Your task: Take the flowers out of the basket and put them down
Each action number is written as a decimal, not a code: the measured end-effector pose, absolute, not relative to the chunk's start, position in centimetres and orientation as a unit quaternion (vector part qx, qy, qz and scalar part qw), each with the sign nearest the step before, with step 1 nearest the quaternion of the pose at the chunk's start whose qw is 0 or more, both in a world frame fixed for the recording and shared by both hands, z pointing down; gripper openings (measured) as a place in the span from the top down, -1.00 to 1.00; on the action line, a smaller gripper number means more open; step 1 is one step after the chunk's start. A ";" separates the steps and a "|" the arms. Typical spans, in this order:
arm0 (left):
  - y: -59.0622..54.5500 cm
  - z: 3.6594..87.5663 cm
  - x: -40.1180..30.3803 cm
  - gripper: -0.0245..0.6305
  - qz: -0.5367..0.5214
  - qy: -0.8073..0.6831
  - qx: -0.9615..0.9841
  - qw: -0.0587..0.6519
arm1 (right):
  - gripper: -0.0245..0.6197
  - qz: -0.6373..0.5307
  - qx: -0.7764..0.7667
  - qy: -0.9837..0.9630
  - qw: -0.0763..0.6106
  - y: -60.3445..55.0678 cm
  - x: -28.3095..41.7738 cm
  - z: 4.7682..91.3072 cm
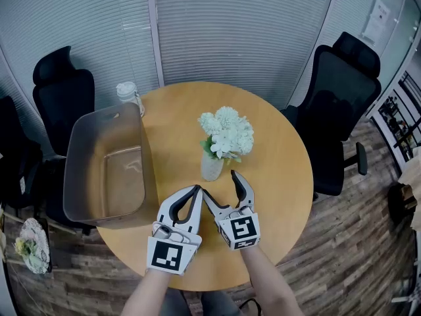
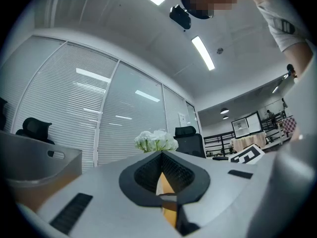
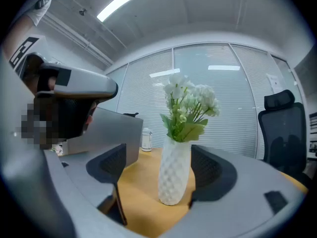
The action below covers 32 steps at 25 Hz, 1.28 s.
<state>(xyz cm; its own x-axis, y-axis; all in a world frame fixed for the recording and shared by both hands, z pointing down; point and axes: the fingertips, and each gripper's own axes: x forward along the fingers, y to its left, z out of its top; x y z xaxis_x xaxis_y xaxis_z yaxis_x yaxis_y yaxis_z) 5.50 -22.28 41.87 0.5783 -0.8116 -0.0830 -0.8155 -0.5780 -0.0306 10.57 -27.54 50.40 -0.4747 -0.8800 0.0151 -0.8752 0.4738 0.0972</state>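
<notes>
White flowers (image 1: pixel 227 131) stand upright in a white textured vase (image 1: pixel 212 168) on the round wooden table (image 1: pixel 283 157), outside the grey basket (image 1: pixel 105 166) at the left. The basket looks empty. My right gripper (image 1: pixel 220 185) is open just in front of the vase. In the right gripper view the vase (image 3: pixel 174 170) stands between the spread jaws of the right gripper (image 3: pixel 162 168), and neither pad touches it. My left gripper (image 1: pixel 197 189) is shut on nothing, beside the right one. Over the closed tip of the left gripper (image 2: pixel 161 153) the flowers (image 2: pixel 156 140) show.
A lidded glass jar (image 1: pixel 129 92) stands behind the basket at the table's far edge. Black office chairs stand at the left (image 1: pixel 62 91) and right (image 1: pixel 342 91). The basket's wall (image 3: pixel 116 128) rises left of the vase. A blind-covered glass wall lies behind.
</notes>
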 end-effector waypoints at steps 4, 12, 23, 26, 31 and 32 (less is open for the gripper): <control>-22.0 41.1 5.5 0.93 0.030 0.455 -0.889 0.038 | -0.39 -0.045 0.503 -0.863 0.028 -26.5 10.4 48.6; -21.4 39.4 5.1 0.93 0.033 0.458 -0.887 0.041 | -0.39 -0.047 0.493 -0.868 0.025 -23.9 10.0 45.6; -21.3 37.2 4.3 0.93 0.044 0.454 -0.889 0.049 | -0.38 -0.048 0.495 -0.867 0.017 -22.2 10.4 41.6; -21.2 36.4 4.5 0.93 0.047 0.449 -0.891 0.051 | -0.16 -0.061 0.513 -0.856 0.005 -21.9 11.0 40.0; -21.1 35.2 4.9 0.93 0.055 0.447 -0.892 0.051 | 0.44 -0.089 0.528 -0.845 -0.012 -21.2 11.7 37.2; -21.0 34.9 5.0 0.93 0.057 0.445 -0.892 0.052 | 0.57 -0.093 0.530 -0.843 -0.013 -21.0 11.9 36.8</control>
